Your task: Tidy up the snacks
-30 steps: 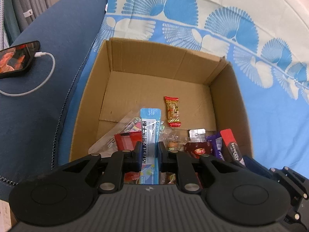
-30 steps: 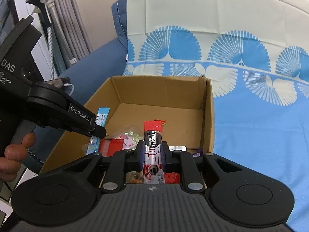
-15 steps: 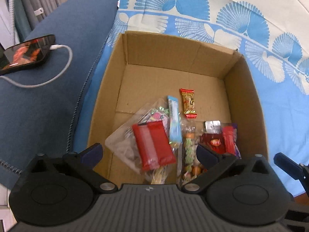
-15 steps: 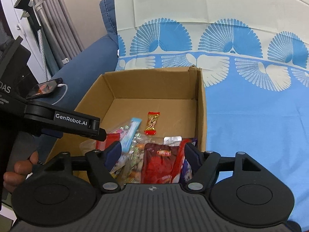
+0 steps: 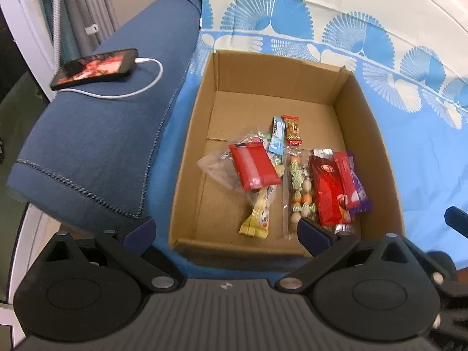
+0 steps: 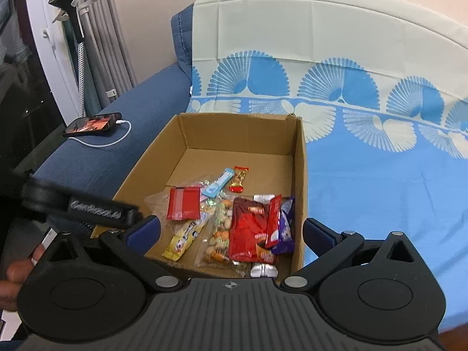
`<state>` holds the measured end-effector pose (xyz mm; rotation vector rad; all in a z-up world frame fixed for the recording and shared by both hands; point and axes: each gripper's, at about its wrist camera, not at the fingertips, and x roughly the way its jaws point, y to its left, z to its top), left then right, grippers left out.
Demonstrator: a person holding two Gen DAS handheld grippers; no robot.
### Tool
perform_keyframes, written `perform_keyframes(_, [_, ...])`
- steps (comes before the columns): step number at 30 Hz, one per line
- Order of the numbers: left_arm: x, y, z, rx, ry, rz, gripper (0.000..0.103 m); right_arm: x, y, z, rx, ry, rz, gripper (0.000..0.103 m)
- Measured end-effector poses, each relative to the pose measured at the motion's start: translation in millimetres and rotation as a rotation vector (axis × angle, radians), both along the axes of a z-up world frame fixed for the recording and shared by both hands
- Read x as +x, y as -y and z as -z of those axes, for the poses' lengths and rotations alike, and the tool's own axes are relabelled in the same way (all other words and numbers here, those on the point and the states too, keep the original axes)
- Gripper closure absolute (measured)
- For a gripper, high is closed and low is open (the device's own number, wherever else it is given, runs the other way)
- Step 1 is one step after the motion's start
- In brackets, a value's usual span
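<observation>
An open cardboard box [image 5: 362, 111] sits on a blue patterned sheet; it also shows in the right wrist view [image 6: 299, 158]. Several snacks lie in it: a red packet [image 5: 253, 165], a blue stick [image 5: 277, 136], a small red-gold candy [image 5: 293, 128], a yellow bar [image 5: 259, 215], a clear bag of sweets [image 5: 301, 190], a Nescafe stick [image 5: 345, 177] on a dark red pouch [image 6: 248, 228]. My left gripper [image 5: 226, 231] is open and empty above the box's near edge. My right gripper [image 6: 231, 228] is open and empty, held back above the box's near side.
A phone [image 5: 95, 68] on a white charging cable [image 5: 137, 87] lies on the blue sofa arm [image 5: 96, 149] left of the box. The sheet [image 6: 380, 181] stretches to the right. The left gripper's body [image 6: 96, 207] juts in at the left of the right wrist view.
Both grippers opened and let go: the blue stick and the Nescafe stick now lie in the box. Both grippers have pulled back and up from the box.
</observation>
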<state>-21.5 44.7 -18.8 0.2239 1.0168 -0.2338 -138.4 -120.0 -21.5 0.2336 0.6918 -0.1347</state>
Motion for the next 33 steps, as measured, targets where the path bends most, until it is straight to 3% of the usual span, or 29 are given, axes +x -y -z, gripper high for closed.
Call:
perform_keyframes(7, [-35.8, -9.8, -15.5, -0.006, 0.091, 0.000, 0.000, -21.5, -10.7, 3.9, -0.015, -0.042, 0.011, 0.000])
perform_keyframes(20, [-58.6, -20.9, -4.8, -0.024, 0.042, 0.014, 0.000, -44.1, -23.2, 8.3, -0.076, -0.043, 0.030, 0.000])
perform_keyframes(27, [-59.4, -20.4, -3.0, 0.018, 0.050, 0.024, 0.000, -42.2, -27.5, 8.0, -0.095, -0.046, 0.012, 0.000])
perform_keyframes(33, [-60.3, -21.5, -4.8, -0.017, 0.064, 0.032, 0.000, -42.5, -26.5, 9.1, -0.094, -0.050, 0.020, 0.000])
